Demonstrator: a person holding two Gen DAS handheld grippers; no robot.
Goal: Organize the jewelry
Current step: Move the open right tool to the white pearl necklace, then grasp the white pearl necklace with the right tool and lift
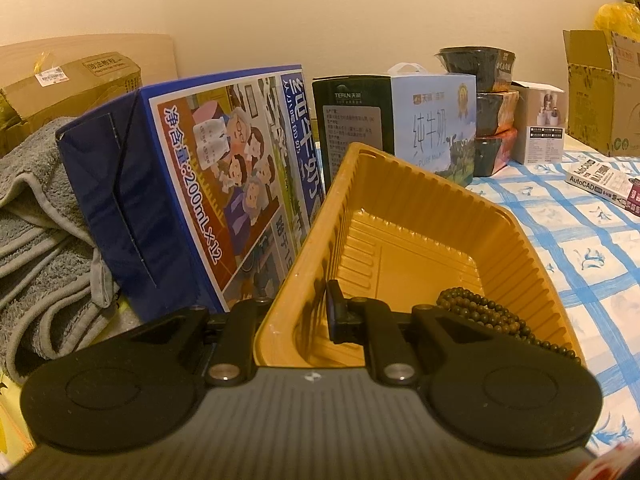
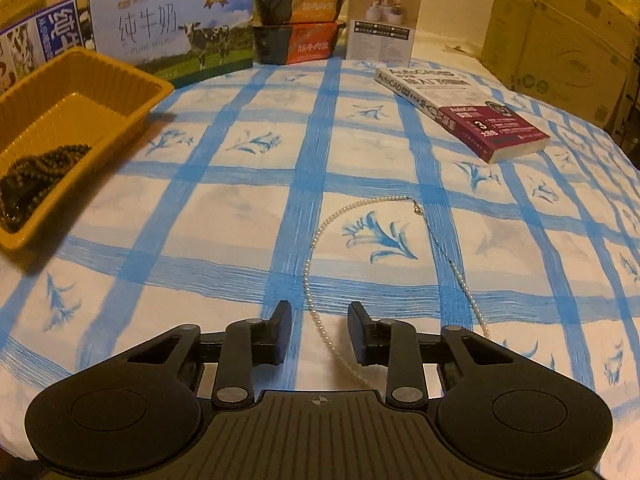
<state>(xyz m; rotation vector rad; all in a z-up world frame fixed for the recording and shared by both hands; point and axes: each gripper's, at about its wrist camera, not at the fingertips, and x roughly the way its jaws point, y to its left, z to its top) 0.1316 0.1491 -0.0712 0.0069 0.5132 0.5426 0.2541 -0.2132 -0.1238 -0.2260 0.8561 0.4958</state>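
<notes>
A yellow plastic tray (image 1: 400,184) sits tilted, and my left gripper (image 1: 298,306) is shut on its near wall, one finger inside and the other hidden outside. A dark beaded bracelet (image 1: 492,312) lies in the tray's near right corner. The right wrist view has the same tray (image 2: 80,184) at the left, bracelet (image 2: 36,172) inside. A white pearl necklace (image 2: 307,276) lies looped on the blue-checked cloth (image 2: 240,208). My right gripper (image 2: 320,326) stands low over it, open, with one strand of pearls between its fingers and a gap on each side.
Milk cartons (image 2: 172,28), stacked dark containers (image 2: 296,20) and a small white box (image 2: 382,20) line the back. A thick book (image 2: 464,112) lies at the right. Cardboard boxes (image 2: 560,32) stand far right. A grey towel (image 1: 36,220) is heaped left of the blue carton (image 1: 180,184).
</notes>
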